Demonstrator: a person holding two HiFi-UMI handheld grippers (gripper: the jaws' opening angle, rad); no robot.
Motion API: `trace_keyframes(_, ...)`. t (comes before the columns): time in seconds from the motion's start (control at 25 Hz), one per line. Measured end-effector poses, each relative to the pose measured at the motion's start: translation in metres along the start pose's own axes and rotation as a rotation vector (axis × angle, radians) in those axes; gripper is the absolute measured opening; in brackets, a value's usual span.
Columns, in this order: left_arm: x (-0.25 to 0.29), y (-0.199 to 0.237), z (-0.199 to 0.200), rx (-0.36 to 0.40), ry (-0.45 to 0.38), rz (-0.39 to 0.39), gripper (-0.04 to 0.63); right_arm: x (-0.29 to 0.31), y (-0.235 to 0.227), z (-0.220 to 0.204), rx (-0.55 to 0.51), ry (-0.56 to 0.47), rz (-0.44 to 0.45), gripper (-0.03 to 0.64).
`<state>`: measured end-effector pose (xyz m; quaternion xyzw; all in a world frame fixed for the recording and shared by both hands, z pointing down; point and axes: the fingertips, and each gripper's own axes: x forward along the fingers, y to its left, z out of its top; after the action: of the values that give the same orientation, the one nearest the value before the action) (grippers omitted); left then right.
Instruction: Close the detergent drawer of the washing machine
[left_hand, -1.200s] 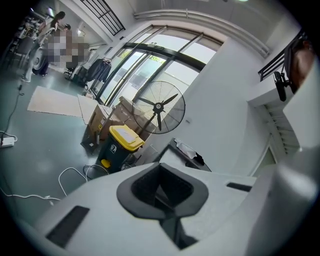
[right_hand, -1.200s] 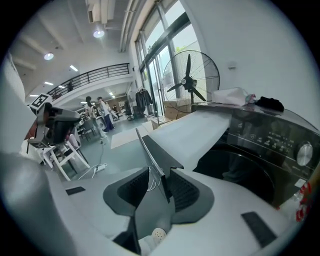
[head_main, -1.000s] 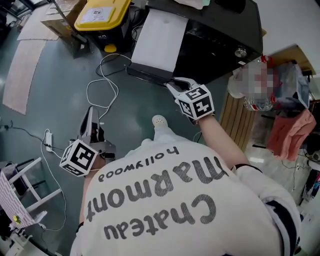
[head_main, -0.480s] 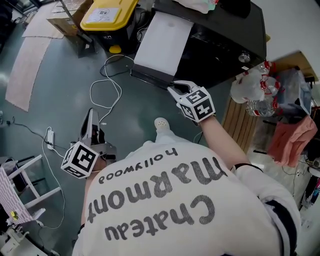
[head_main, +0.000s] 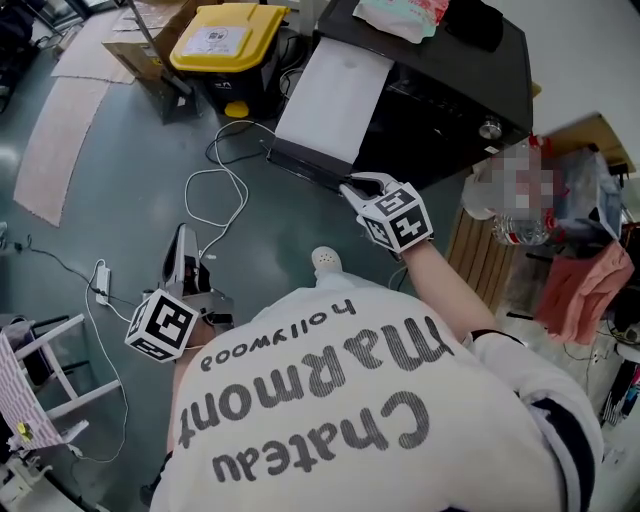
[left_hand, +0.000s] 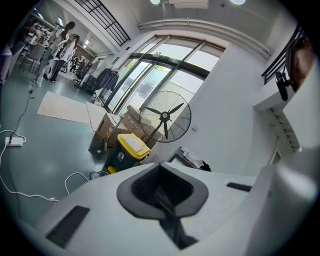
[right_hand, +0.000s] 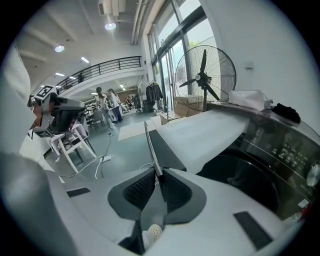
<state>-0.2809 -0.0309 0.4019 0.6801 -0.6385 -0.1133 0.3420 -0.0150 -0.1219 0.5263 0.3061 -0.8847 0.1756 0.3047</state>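
Observation:
A black washing machine (head_main: 450, 80) stands at the top of the head view, with a flat white panel (head_main: 330, 85) reaching out of it toward me. My right gripper (head_main: 350, 184) is at that panel's near dark edge, by its right corner. In the right gripper view the thin edge (right_hand: 150, 145) runs straight in between the pads of the right gripper (right_hand: 156, 180), whose jaws are closing on it. The machine's dark opening (right_hand: 250, 185) lies to the right. My left gripper (head_main: 181, 235) hangs low over the floor, far from the machine, shut with nothing in it (left_hand: 162, 192).
A yellow-lidded bin (head_main: 228, 35) and cardboard stand left of the machine. A white cable (head_main: 215, 195) loops across the floor to a power strip (head_main: 98, 280). A white stool (head_main: 40, 370) is at bottom left, a wooden rack (head_main: 470, 240) right, a floor fan (right_hand: 205, 75) behind.
The right gripper's fingers have drawn together on the panel's edge while staying at the same corner. The left gripper has drifted slightly.

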Motion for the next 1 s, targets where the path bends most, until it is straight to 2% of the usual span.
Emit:
trace_keyframes(0.48,-0.001,0.003,0.004,-0.024,-0.017,-0.008,0.008,-0.019,0.002,0.022,0.01,-0.057,0.001,0.063)
trace_keyframes(1.0,0.009,-0.004,0.0,-0.02,-0.007,-0.013,0.008,-0.026,-0.02,0.03,0.05,-0.082,-0.026,0.066)
